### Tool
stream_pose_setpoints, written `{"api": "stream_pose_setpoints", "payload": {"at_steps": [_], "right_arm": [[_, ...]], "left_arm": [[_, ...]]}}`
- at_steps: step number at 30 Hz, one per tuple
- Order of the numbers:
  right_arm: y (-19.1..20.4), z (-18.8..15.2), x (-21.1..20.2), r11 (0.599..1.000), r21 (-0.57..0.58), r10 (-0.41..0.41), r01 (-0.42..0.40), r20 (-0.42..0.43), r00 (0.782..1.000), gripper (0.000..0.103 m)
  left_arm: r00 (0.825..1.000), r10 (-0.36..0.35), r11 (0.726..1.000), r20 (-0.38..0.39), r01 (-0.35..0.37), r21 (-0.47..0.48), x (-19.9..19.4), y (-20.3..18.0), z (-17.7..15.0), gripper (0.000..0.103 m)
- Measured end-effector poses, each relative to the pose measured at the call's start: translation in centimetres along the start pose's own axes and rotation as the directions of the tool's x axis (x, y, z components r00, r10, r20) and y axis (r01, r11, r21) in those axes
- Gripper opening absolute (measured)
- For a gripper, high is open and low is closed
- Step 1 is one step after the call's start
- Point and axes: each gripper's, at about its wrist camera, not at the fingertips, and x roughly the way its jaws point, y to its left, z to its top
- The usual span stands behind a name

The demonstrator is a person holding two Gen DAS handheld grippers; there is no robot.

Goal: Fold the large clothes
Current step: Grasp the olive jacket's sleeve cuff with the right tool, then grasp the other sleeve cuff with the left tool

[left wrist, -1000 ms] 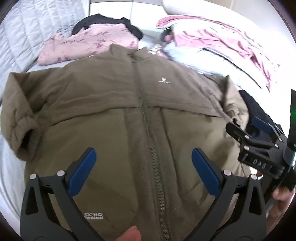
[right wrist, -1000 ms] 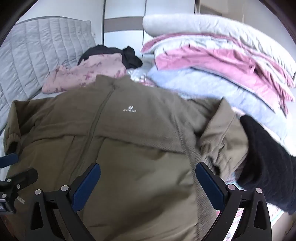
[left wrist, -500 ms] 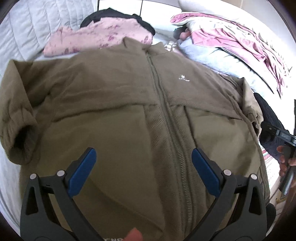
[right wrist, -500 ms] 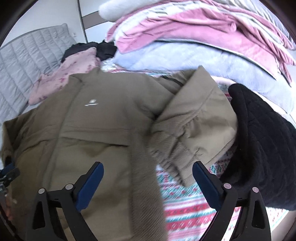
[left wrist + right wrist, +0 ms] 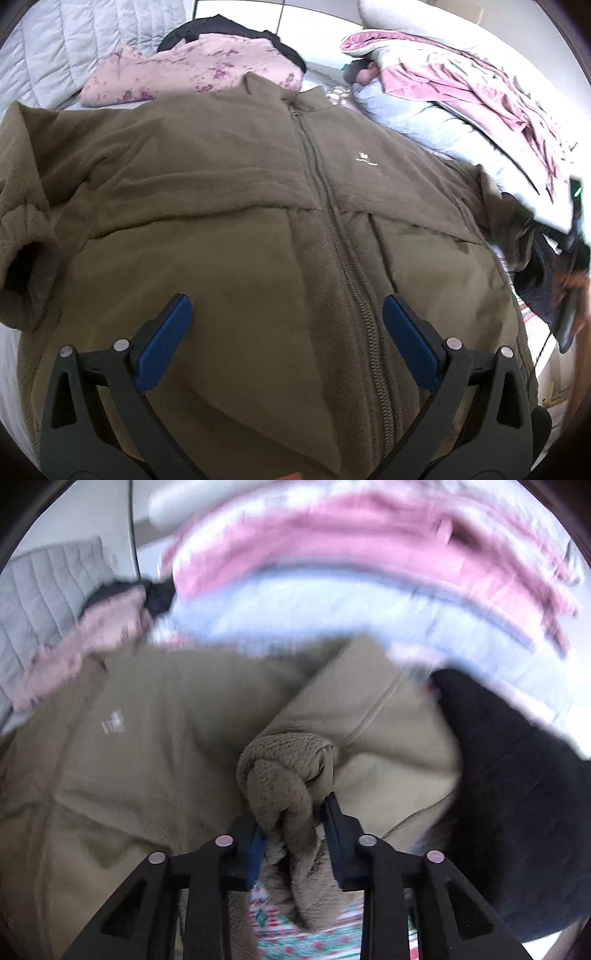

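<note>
An olive-green fleece zip jacket lies spread front-up on the bed, collar at the far side. My left gripper is open and empty above the jacket's lower front, just left of the zipper. My right gripper is shut on the cuff of the jacket's right sleeve, a bunched roll of fleece between its blue pads. The right sleeve lies folded against the jacket body. The left sleeve cuff lies at the far left. The right wrist view is motion-blurred.
A pink floral garment and a dark garment lie beyond the collar. Piled pink and pale-blue bedding sits at the right, also in the right wrist view. A black quilted garment lies beside the right sleeve. A grey quilted headboard stands far left.
My right gripper moved forward to the right sleeve cuff and shut on it. My left gripper stayed open and shifted slightly over the jacket's lower front.
</note>
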Motion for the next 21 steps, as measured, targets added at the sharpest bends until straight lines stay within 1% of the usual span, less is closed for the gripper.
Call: {"api": "stream_pose_setpoints", "payload": {"at_steps": [2,3,5,6,7,8,10,11,14,15,17,19,21], "right_arm": [[-2.6,3.0,-2.7,0.997,0.005,-0.073,0.073,0.081,0.994,0.024],[-3.8,4.0,-3.6,0.994,0.019,-0.105,0.104,0.102,0.989,0.023],[-7.8,7.5,-5.3,0.978,0.091,-0.199,0.187,0.147,0.969,0.02],[-9.2,8.5,-5.6,0.97,0.111,-0.234,0.218,0.157,0.959,0.016],[-11.3,10.2,-5.8,0.952,0.131,-0.296,0.277,0.159,0.942,0.016],[-13.1,11.4,-5.6,0.938,0.146,-0.335,0.315,0.149,0.93,0.016],[-16.1,12.9,-4.8,0.913,0.177,-0.392,0.368,0.126,0.911,0.015],[-18.1,13.6,-3.9,0.895,0.195,-0.424,0.4,0.1,0.9,0.015],[-22.4,13.9,-1.8,0.865,0.228,-0.467,0.446,0.044,0.883,0.015],[-23.5,13.6,-1.3,0.86,0.233,-0.473,0.454,0.031,0.88,0.014],[-25.9,13.7,1.2,0.848,0.254,-0.477,0.465,-0.014,0.879,0.014],[-27.9,13.0,4.5,0.838,0.28,-0.469,0.468,-0.067,0.881,0.015],[-29.1,11.8,8.1,0.829,0.282,-0.465,0.483,-0.133,0.875,0.016]], "left_arm": [[1.0,-0.016,1.0,0.011,0.016,0.008,-0.1,-0.3,0.0,0.102],[1.0,-0.024,1.0,0.019,0.024,0.014,-0.2,-0.4,-0.1,0.102],[0.998,-0.039,0.999,0.042,0.037,0.03,-0.5,-0.8,-0.1,0.102],[0.998,-0.04,0.999,0.049,0.038,0.038,-0.5,-0.9,0.0,0.102],[0.997,-0.041,0.998,0.061,0.039,0.046,-0.6,-1.1,0.0,0.102],[0.997,-0.041,0.998,0.066,0.038,0.051,-0.6,-1.2,0.1,0.102],[0.997,-0.044,0.998,0.068,0.04,0.056,-0.4,-1.2,0.1,0.102],[0.997,-0.046,0.998,0.067,0.042,0.055,-0.2,-1.2,0.1,0.102],[0.997,-0.052,0.998,0.054,0.05,0.049,0.3,-1.0,-0.1,0.102],[0.997,-0.053,0.997,0.05,0.05,0.05,0.5,-1.0,0.0,0.102],[0.998,-0.053,0.997,0.043,0.051,0.052,0.8,-1.0,-0.1,0.102],[0.998,-0.05,0.998,0.031,0.048,0.052,1.1,-0.9,-0.3,0.102],[0.999,-0.034,0.998,0.02,0.032,0.058,1.6,-0.9,-0.3,0.102]]}}
